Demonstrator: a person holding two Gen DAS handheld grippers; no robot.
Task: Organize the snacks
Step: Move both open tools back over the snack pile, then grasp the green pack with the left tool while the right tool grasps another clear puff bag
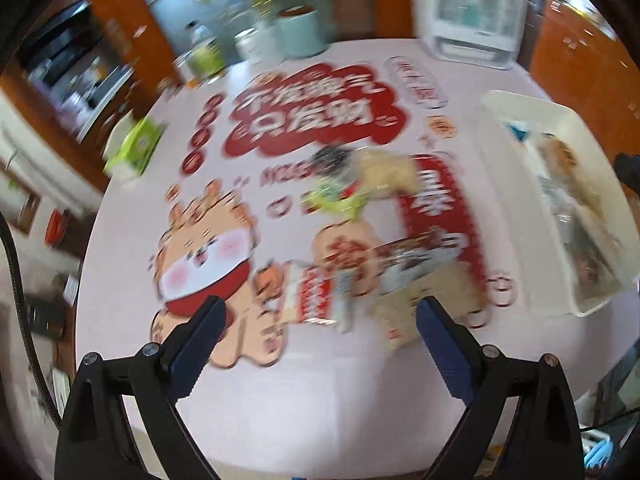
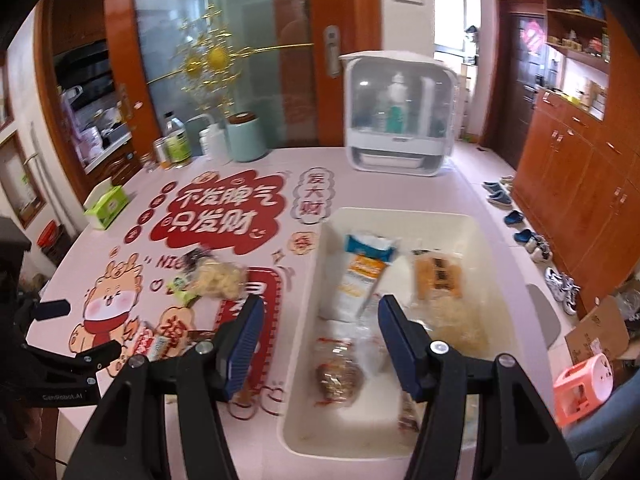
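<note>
Two grippers empty, left gripper [image 1: 320, 336] spread wide over table snacks [image 1: 320, 300], right gripper [image 2: 320, 332] half-open above white bin [image 2: 400, 216]

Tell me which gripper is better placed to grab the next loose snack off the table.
Left. The left gripper hangs open right over the loose snack packets, while the right gripper is empty over the white bin.

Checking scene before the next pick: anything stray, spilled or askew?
Nothing spilled or damaged. Several snack packets lie loose on the table mat, outside the white bin that holds the others. Both grippers, left and right, are open and empty.
</note>
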